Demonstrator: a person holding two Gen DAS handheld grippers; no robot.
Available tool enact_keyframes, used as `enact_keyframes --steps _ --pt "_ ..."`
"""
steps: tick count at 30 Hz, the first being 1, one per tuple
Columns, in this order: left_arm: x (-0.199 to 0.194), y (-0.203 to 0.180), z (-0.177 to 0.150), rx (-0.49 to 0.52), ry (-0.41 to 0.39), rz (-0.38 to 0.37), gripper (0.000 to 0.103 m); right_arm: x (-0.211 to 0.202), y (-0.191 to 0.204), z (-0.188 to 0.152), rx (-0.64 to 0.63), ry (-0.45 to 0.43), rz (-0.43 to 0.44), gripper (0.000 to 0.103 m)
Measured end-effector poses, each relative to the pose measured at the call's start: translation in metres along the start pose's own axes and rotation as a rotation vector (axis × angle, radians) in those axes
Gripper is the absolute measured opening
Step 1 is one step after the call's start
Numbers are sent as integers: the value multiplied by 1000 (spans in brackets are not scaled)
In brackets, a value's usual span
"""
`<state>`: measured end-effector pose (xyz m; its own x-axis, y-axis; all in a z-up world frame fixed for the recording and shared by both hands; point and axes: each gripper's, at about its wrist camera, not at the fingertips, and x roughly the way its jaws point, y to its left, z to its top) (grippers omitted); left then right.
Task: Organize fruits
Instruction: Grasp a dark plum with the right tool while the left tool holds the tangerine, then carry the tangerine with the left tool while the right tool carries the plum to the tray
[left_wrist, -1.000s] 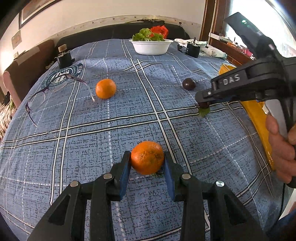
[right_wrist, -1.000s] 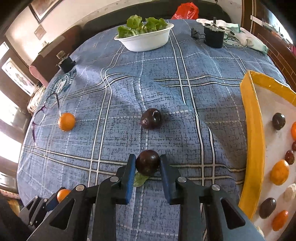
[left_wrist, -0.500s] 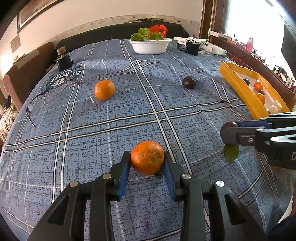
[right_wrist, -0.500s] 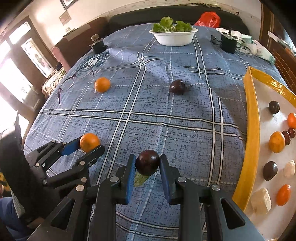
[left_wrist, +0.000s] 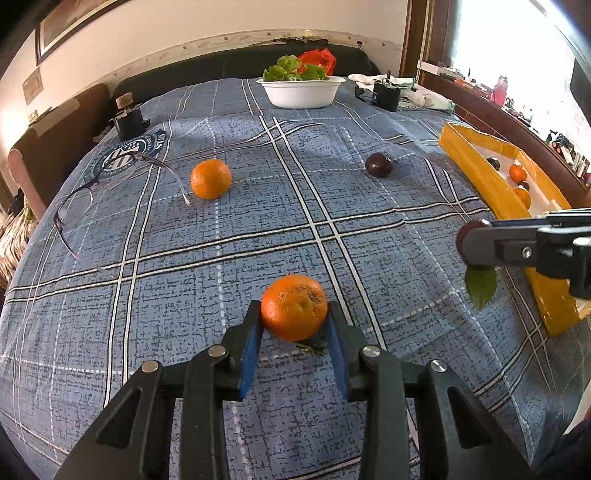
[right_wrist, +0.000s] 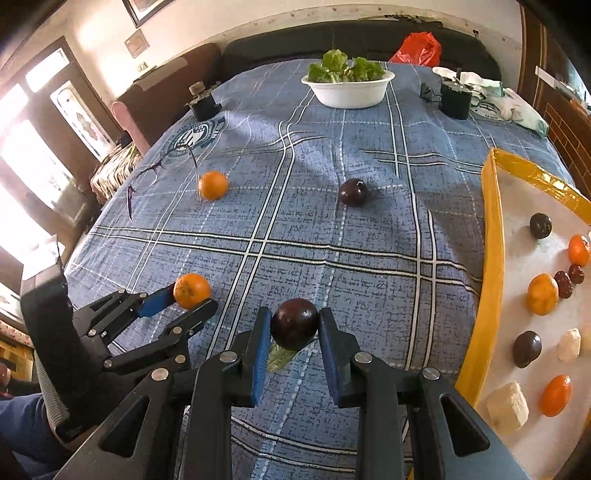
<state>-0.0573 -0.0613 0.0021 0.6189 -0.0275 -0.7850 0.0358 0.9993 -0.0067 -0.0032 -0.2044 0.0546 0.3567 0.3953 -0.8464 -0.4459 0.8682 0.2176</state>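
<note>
left tongs (left_wrist: 294, 325) clamp our orange (left_wrist: 294, 307) above the surface (left_wrist: 221, 258) | right tongs (right_wrist: 291, 330) clamp our plum (right_wrist: 294, 324) beside the tray (right_wrist: 493, 258) | both round, smooth, bruisable; we grip mid-belly

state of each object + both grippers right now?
left gripper: shut on held orange
right gripper: shut on held plum, leaf attached
loose orange: on cloth
loose plum: on cloth
yellow tray: holds fruit
glasses: unfolded
</note>
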Motion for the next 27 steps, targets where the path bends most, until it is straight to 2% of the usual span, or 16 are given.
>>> enact_keyframes --steps 9,15,27 --pt "-2 -2 0 10 -3 26 31 -19 -2 3 -9 -40 -1 28" --pt "-7 5 -1 -34 -27 44 31 -28 -3 -2 -16 -48 -10 28" --pt "-26 1 3 -79 -57 33 31 -36 -9 -9 -17 -39 -8 28"
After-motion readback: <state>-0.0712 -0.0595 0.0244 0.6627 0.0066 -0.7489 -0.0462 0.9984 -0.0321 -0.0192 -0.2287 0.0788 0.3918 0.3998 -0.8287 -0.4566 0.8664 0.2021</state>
